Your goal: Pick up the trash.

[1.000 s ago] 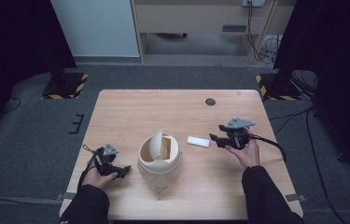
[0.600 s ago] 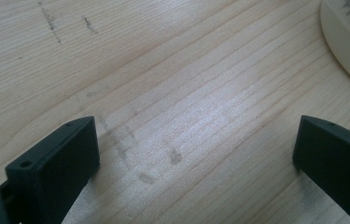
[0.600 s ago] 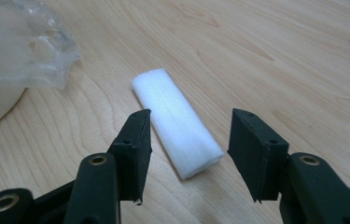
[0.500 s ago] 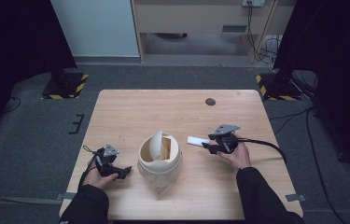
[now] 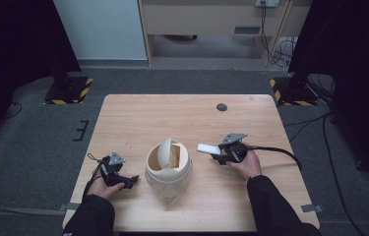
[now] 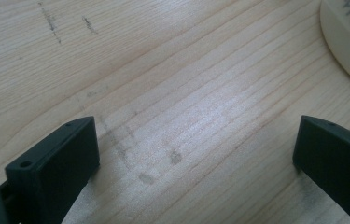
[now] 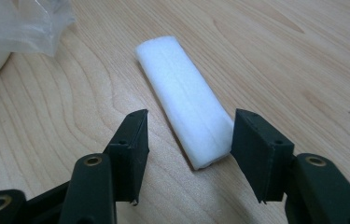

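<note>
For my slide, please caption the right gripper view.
Open right tongs straddle the near end of a white foam block.

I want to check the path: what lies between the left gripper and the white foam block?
In the high view, the cream container with its raised lid stands between the left gripper and the white foam block, which lies at the open right gripper.

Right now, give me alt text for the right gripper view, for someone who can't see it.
A white foam block lies flat on the wooden table, its near end between the right gripper's open black jaws. Crinkled clear plastic sits at upper left.
</note>
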